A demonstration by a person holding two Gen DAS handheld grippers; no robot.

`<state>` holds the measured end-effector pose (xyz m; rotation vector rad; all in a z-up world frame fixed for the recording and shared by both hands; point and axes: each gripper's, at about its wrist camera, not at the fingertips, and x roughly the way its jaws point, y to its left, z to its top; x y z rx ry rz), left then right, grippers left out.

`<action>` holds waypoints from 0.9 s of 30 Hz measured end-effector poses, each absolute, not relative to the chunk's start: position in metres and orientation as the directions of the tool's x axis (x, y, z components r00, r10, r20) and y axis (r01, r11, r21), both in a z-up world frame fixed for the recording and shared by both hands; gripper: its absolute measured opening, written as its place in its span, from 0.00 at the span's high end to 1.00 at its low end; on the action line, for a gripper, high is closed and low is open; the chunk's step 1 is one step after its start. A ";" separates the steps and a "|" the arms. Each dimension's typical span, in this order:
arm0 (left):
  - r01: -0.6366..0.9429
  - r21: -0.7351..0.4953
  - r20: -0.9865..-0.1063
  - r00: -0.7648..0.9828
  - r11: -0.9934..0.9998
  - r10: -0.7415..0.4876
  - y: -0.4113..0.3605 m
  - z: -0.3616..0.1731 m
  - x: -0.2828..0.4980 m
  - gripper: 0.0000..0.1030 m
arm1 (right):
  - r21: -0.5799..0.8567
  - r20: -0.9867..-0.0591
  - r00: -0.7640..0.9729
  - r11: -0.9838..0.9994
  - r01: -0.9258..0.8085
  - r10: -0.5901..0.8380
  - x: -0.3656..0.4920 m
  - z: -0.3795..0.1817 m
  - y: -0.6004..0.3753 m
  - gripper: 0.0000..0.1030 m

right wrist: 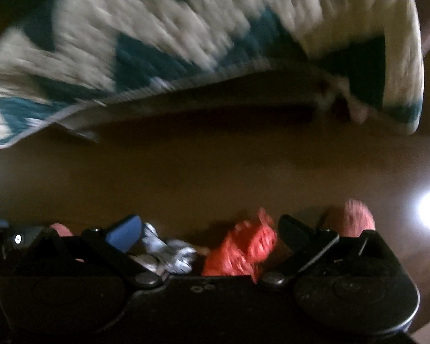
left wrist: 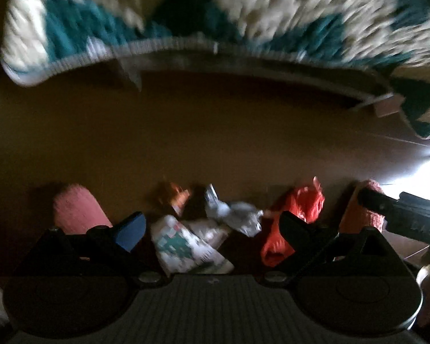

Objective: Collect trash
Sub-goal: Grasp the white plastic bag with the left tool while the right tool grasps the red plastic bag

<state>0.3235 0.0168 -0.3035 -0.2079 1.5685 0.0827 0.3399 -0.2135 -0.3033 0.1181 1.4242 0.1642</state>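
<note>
The trash lies on the brown floor (left wrist: 215, 132) close under both claws. The left claw (left wrist: 212, 226), spread wide, has the printed paper wrapper (left wrist: 186, 246) between its fingers; the right claw (right wrist: 209, 235), also wide (nothing held), brackets the red wrapper (right wrist: 243, 249).

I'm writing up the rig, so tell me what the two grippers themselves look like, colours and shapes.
Both are black, with two round hubs at the base and angled linkage bars running to two fingers. On the left gripper, one finger carries a blue pad and the base plate is grey and ribbed. The right gripper has the same blue pad but a plain black base. No cables or sleeves show.
</note>
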 end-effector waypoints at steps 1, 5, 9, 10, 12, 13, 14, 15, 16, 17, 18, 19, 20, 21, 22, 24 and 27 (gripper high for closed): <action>-0.200 -0.082 -0.996 -0.020 0.976 -0.087 0.015 -0.319 0.326 0.03 | 0.175 -0.978 0.111 0.985 -0.008 0.174 0.341 -0.319 -0.217 0.02; -0.237 -0.075 -0.988 -0.114 0.969 -0.105 0.011 -0.380 0.332 0.03 | 0.153 -0.988 0.015 0.975 0.159 0.153 0.341 -0.374 -0.234 0.04; -0.245 -0.079 -0.979 -0.165 0.966 -0.122 0.005 -0.431 0.335 0.03 | 0.158 -0.980 -0.067 0.940 0.301 0.187 0.336 -0.423 -0.252 0.07; -0.246 -0.078 -0.976 -0.179 0.966 -0.125 0.004 -0.444 0.334 0.03 | 0.155 -0.979 -0.079 0.936 0.317 0.189 0.336 -0.432 -0.254 0.08; -0.266 -0.083 -0.969 -0.203 0.960 -0.140 0.003 -0.465 0.334 0.03 | 0.147 -0.975 -0.108 0.931 0.334 0.193 0.336 -0.452 -0.254 0.09; -0.286 -0.084 -0.965 -0.215 0.954 -0.150 0.004 -0.475 0.334 0.03 | 0.145 -0.973 -0.120 0.930 0.337 0.195 0.337 -0.461 -0.254 0.10; -0.304 -0.087 -0.962 -0.222 0.949 -0.159 0.005 -0.484 0.335 0.03 | 0.144 -0.972 -0.128 0.930 0.337 0.197 0.336 -0.468 -0.252 0.10; -0.318 -0.088 -0.959 -0.228 0.944 -0.166 0.005 -0.493 0.335 0.03 | 0.138 -0.971 -0.138 0.932 0.335 0.194 0.335 -0.477 -0.252 0.10; -0.323 -0.088 -0.958 -0.233 0.942 -0.169 0.003 -0.502 0.336 0.03 | 0.130 -0.971 -0.149 0.933 0.335 0.189 0.336 -0.483 -0.252 0.12; -0.323 -0.089 -0.956 -0.239 0.942 -0.172 0.003 -0.509 0.337 0.04 | 0.127 -0.969 -0.160 0.933 0.338 0.190 0.338 -0.490 -0.251 0.14; -0.321 -0.089 -0.953 -0.248 0.943 -0.174 0.002 -0.517 0.337 0.04 | 0.127 -0.967 -0.169 0.931 0.342 0.193 0.337 -0.497 -0.251 0.16; -0.322 -0.085 -0.950 -0.259 0.943 -0.174 0.002 -0.525 0.337 0.04 | 0.125 -0.965 -0.175 0.930 0.346 0.195 0.336 -0.503 -0.251 0.17; -0.326 -0.082 -0.947 -0.270 0.942 -0.176 0.002 -0.531 0.337 0.04 | 0.121 -0.964 -0.181 0.929 0.349 0.194 0.336 -0.509 -0.250 0.18; -0.332 -0.083 -0.943 -0.280 0.939 -0.182 0.003 -0.538 0.337 0.04 | 0.118 -0.963 -0.189 0.929 0.350 0.193 0.335 -0.514 -0.250 0.20; -0.340 -0.083 -0.938 -0.290 0.937 -0.188 0.003 -0.545 0.336 0.04 | 0.117 -0.961 -0.194 0.927 0.356 0.195 0.334 -0.519 -0.250 0.22; -0.346 -0.085 -0.931 -0.308 0.935 -0.198 0.005 -0.554 0.335 0.10 | 0.115 -0.960 -0.199 0.923 0.367 0.199 0.333 -0.526 -0.250 0.24; -0.344 -0.088 -0.924 -0.322 0.935 -0.205 0.005 -0.563 0.334 0.20 | 0.109 -0.958 -0.209 0.922 0.370 0.197 0.331 -0.535 -0.251 0.27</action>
